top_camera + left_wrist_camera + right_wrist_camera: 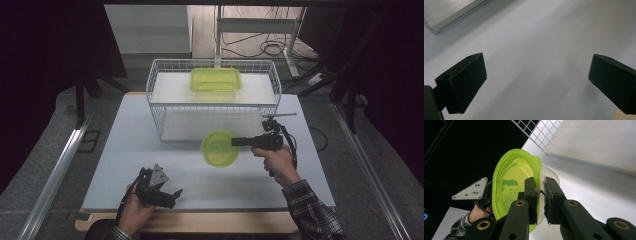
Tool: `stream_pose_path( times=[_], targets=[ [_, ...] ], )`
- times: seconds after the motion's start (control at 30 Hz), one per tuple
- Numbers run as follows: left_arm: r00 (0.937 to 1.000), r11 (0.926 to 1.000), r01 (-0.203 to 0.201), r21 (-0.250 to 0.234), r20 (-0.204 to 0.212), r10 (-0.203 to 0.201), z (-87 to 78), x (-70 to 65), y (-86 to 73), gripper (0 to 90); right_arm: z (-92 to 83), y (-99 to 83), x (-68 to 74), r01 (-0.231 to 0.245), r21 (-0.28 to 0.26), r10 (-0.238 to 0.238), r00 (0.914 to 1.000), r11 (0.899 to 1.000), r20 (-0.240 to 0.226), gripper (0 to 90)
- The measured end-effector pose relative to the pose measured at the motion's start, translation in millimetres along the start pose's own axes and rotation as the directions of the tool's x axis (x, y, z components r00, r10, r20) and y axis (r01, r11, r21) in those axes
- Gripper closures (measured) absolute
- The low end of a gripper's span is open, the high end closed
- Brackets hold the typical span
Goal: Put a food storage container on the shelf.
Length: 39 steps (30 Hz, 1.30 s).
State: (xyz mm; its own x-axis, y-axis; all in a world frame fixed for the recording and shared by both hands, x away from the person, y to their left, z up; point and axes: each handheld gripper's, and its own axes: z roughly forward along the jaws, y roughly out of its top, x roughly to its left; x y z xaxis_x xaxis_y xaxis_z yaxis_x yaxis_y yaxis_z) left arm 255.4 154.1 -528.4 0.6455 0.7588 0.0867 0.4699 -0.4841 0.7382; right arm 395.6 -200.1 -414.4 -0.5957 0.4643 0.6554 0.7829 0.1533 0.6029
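Currently right tongs pinch the round green-lidded container by its rim; left tongs gape empty. Keep it level, clear the wire basket wall.

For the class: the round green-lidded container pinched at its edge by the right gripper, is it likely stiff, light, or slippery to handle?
The round container looks like thin clear plastic with a lid, so probably light and slightly flexible. The right gripper carries it by the rim alone, tilted on edge, which suggests little weight. Its glossy surface may slip or pivot between the jaws.
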Motion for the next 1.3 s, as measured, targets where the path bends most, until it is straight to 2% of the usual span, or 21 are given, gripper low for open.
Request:
stream_pose_path(
  times=[0.37,0.73,1.3],
  targets=[
    [1.0000,1.0000,-0.001,0.004,-0.002,0.001,0.9,0.4,-0.2,1.3,-19.5,34.3,20.5,0.023,-0.055,-0.023,0.9997,0.998,0.004,81.0],
    [1.0000,1.0000,-0.001,0.005,-0.002,0.001,0.8,0.8,-0.4,1.2,-36.0,64.4,37.1,0.035,-0.121,-0.033,0.9992,0.992,0.020,80.9],
    [0.9998,0.9999,0.017,0.003,0.004,-0.017,-1.0,2.5,-0.4,1.3,-43.8,111.3,57.2,0.065,-0.209,-0.055,0.9969,0.976,0.056,81.0]
  ],
)
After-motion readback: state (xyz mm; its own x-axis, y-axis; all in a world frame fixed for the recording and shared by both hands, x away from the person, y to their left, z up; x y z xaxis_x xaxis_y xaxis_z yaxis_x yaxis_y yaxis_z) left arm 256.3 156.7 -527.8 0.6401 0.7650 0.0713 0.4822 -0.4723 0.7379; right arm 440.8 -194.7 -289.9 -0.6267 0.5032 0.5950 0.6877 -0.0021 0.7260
